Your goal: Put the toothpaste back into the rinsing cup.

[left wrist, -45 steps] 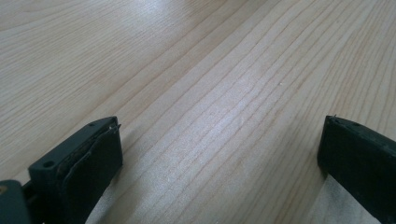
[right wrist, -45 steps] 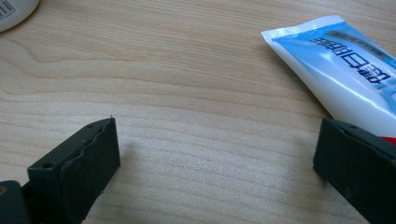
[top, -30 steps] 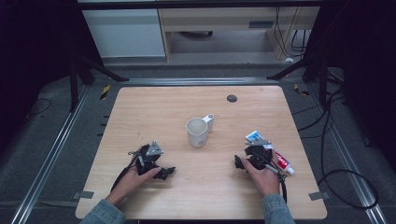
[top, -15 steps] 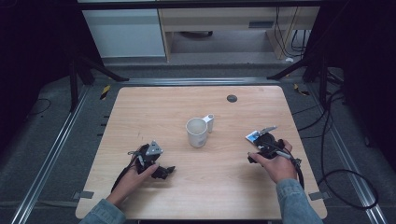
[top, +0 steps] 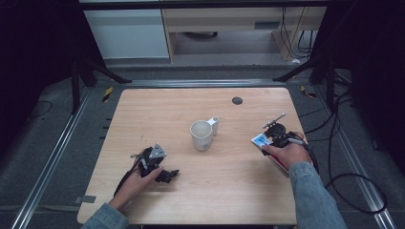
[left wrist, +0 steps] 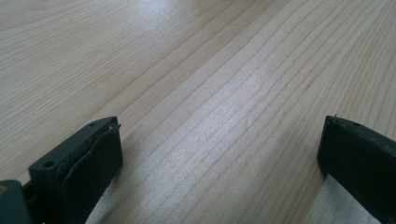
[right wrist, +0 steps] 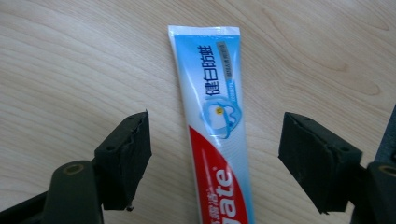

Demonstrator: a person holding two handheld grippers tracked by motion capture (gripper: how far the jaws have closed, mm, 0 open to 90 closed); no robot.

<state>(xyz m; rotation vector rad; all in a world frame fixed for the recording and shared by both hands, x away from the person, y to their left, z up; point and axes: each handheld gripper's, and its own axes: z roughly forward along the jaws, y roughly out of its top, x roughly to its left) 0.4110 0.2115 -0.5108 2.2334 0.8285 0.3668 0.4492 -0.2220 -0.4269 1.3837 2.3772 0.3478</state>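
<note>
A blue, white and red toothpaste tube (right wrist: 219, 121) lies flat on the wooden table (top: 157, 109), at the right in the high view (top: 261, 140). My right gripper (right wrist: 215, 163) hangs just above it, open, one jaw on each side of the tube and touching nothing. In the high view the right gripper (top: 274, 137) sits over the tube under the person's hand. My left gripper (top: 168, 174) rests low at the front left, open, and the left gripper view has bare wood between the jaws (left wrist: 219, 154).
A white mug (top: 201, 135) stands upright mid-table, its handle (top: 214, 125) towards the back right. A small black round disc (top: 237, 100) sits near the far edge. Cables (top: 344, 181) trail off the right side.
The right hand and gripper have moved right and a little farther away, and now sit over the toothpaste tube. The left gripper has stayed put.
</note>
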